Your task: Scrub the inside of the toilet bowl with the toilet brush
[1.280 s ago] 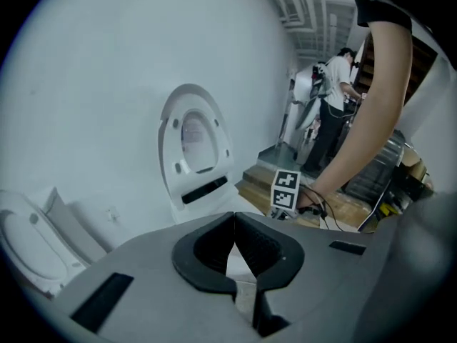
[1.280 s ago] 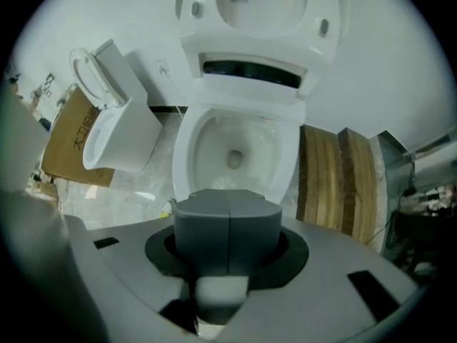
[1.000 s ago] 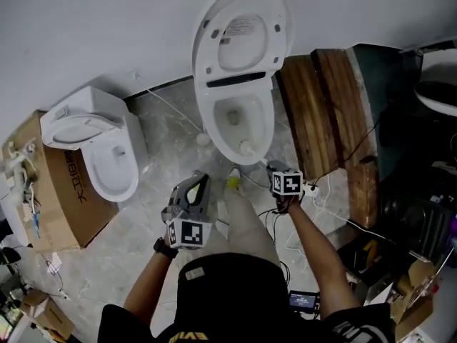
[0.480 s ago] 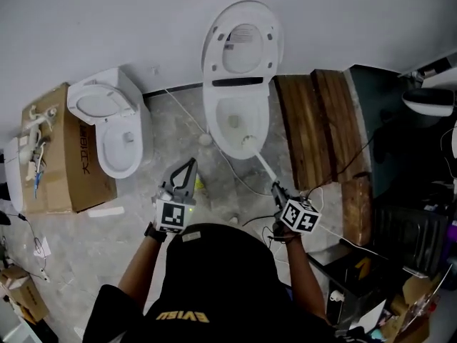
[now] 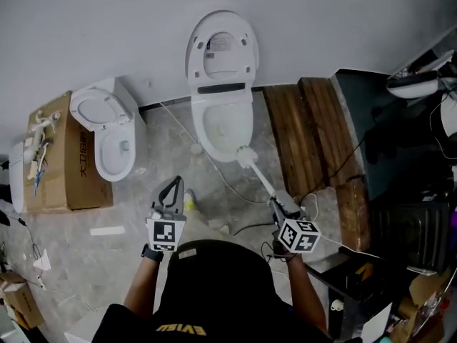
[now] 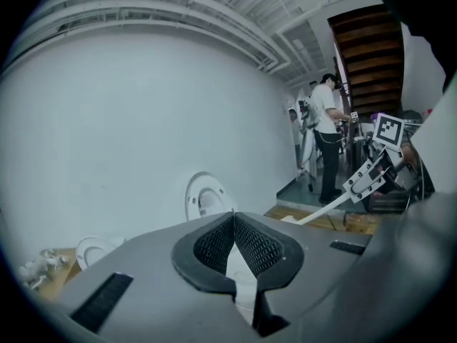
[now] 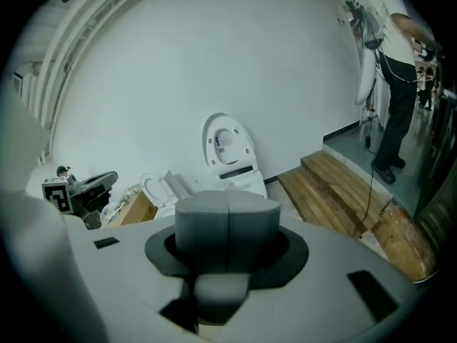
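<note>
The right claw [image 5: 277, 201] is clamped on the white handle of the toilet brush [image 5: 258, 176]; in the right gripper view its grey pads [image 7: 228, 220] stand pressed together. The handle slants up and away from the claw towards the toilet bowl [image 5: 202, 140], and the bristle head sits at the bowl's front right rim; whether it touches the porcelain cannot be told. The toilet lid [image 5: 221, 48] stands raised against the white wall.

The left claw [image 5: 176, 181] hangs over the grey floor [image 5: 136, 199], well apart from the bowl; its ribbed tips [image 6: 233, 214] meet and hold nothing. The left gripper view also shows the brush handle [image 6: 321, 214] reaching out from the right claw.

A second toilet [image 5: 107, 138] sits to the left, just beside a cardboard box [image 5: 57, 184]; wooden steps [image 5: 303, 131] lie to the right of the bowl; a person [image 6: 328, 134] stands in the background.
</note>
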### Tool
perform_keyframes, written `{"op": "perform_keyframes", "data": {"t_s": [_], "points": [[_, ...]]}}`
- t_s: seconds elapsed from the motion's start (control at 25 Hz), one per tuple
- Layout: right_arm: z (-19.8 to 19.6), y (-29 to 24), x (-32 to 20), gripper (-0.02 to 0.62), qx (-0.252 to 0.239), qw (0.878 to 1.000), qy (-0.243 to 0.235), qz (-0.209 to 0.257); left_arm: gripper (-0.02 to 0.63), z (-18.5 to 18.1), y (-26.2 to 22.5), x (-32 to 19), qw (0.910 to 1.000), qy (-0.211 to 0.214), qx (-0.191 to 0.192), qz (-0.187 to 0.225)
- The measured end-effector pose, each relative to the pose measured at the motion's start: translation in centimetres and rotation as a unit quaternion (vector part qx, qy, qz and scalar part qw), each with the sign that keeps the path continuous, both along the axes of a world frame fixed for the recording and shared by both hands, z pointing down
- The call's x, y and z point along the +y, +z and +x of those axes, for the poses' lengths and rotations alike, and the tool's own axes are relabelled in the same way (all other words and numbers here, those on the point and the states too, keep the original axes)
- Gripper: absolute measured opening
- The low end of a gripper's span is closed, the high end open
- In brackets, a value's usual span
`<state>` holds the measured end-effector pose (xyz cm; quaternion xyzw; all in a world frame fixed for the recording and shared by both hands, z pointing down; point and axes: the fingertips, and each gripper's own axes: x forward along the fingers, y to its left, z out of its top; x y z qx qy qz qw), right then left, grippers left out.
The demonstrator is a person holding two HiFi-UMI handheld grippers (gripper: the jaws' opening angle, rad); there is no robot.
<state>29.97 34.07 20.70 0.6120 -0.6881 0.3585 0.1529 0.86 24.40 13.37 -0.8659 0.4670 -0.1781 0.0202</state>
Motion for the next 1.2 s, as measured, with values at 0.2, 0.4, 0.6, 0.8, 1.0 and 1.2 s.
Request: {"op": "perform_keyframes", "data": {"t_s": [0.2, 0.4, 0.6, 0.8, 1.0, 1.2], "points": [[-3.1, -1.7, 3.2, 0.159, -0.015, 1.0, -0.018, -0.008, 0.018, 0.6, -0.4, 3.2, 0.9994, 0.0, 0.009, -0.033], [-4.2, -4.7, 3.3, 0.159, 0.002, 1.0, -0.008, 0.015, 0.018, 2.8, -2.6, 1.9, 0.9986, 0.052, 0.007, -0.006], [-4.7, -7.4, 0.1, 0.16, 0.017, 0.999, -0.009, 0.046, 0.018, 3.9, -4.5, -1.3, 0.9973, 0.071, 0.01, 0.013], [-7.1, -8.7, -0.4, 0.159, 0.034, 0.998, -0.009, 0.06, 0.02, 2.4, -5.8, -1.6, 0.9962, 0.081, 0.018, 0.027], [-9.5, -9.5, -0.3, 0.159, 0.05, 0.997, -0.011, 0.063, 0.02, -0.1, -6.6, -1.5, 0.9957, 0.083, 0.025, 0.032], [-10.6, -9.6, 0.1, 0.159, 0.054, 0.996, -0.019, 0.064, 0.02, -0.7, -6.3, -0.8, 0.9955, 0.088, 0.025, 0.024]]}}
